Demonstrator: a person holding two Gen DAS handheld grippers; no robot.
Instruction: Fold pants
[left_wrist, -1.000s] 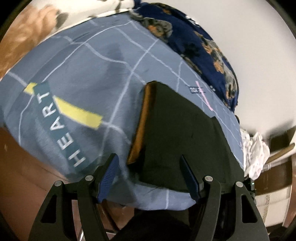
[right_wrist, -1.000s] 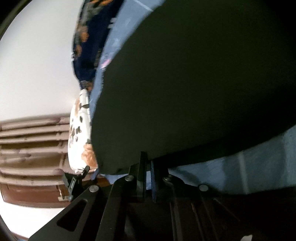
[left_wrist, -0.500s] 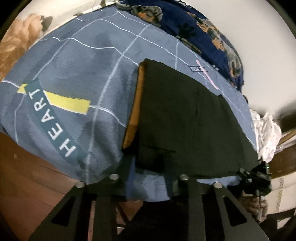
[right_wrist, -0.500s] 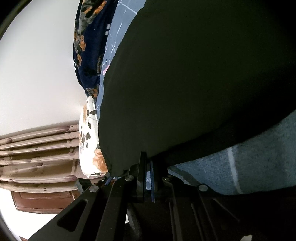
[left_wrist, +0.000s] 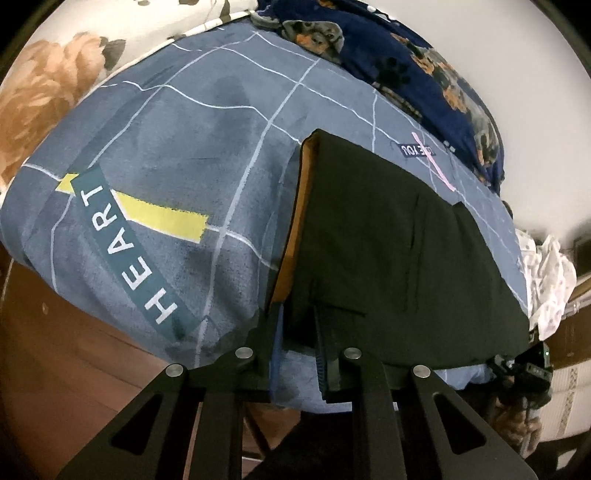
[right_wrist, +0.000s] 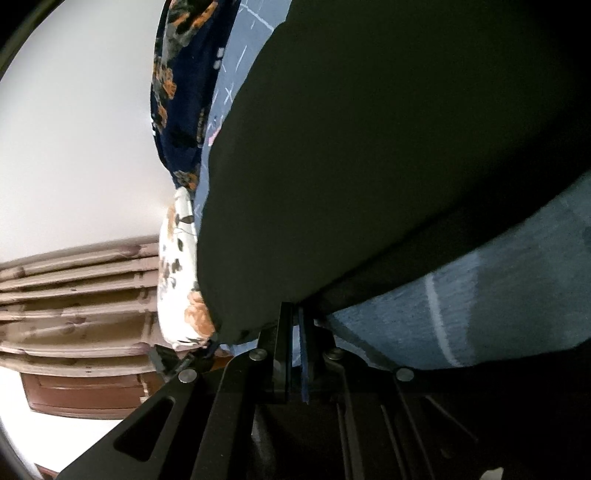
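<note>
The dark pants (left_wrist: 388, 251) lie folded flat on a blue bedspread (left_wrist: 177, 155), with an orange-brown lining strip (left_wrist: 291, 236) along their left edge. My left gripper (left_wrist: 299, 332) is shut on the near left corner of the pants at the bed's front edge. In the right wrist view the pants (right_wrist: 388, 155) fill most of the frame. My right gripper (right_wrist: 295, 325) is shut on their near edge; the pinched cloth is partly hidden by the fingers. The right gripper also shows in the left wrist view (left_wrist: 524, 369) at the pants' right corner.
The bedspread bears the word HEART (left_wrist: 122, 251) and a yellow stripe. A navy dog-print blanket (left_wrist: 424, 70) lies along the far side by the white wall. A floral pillow (left_wrist: 48, 96) is at the far left. White cloth (left_wrist: 546, 280) is heaped at right. A wooden headboard (right_wrist: 74, 295) stands beyond.
My left gripper has gone from wide open to shut on the pants' near left corner. The right gripper has stayed shut on the pants' edge and shifted slightly.
</note>
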